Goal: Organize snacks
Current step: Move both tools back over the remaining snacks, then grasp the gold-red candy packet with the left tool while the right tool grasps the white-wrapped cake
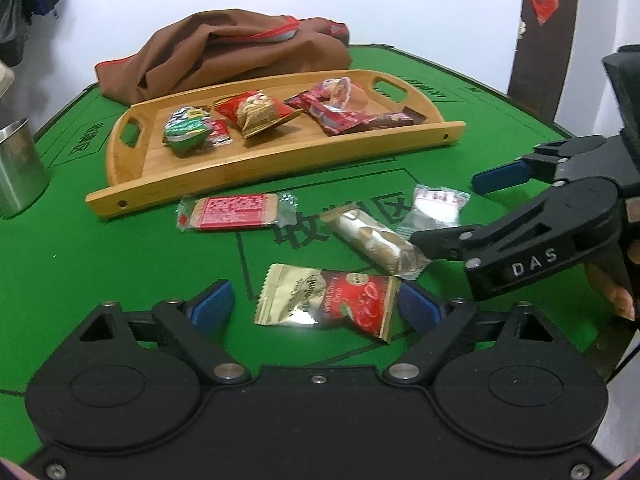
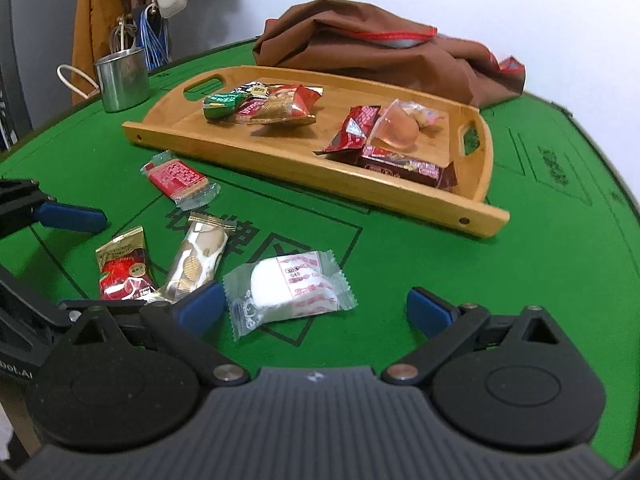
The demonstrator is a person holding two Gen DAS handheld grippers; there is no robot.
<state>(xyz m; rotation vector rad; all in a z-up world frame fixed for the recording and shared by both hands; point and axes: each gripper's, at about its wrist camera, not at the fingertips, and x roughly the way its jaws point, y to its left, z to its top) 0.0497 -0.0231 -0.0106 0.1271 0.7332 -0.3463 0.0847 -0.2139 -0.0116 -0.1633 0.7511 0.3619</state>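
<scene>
A wooden tray on the green table holds several wrapped snacks. Loose on the felt lie a red cracker pack, a white-gold bar, a clear white pack and a gold-red candy packet. My left gripper is open, its blue pads on either side of the candy packet. My right gripper is open, the white pack between its fingers, nearer the left one.
A brown cloth bag lies behind the tray. A steel cup stands at the table's left edge. Bags and coats hang on the wall at far left. A dark door is at the right.
</scene>
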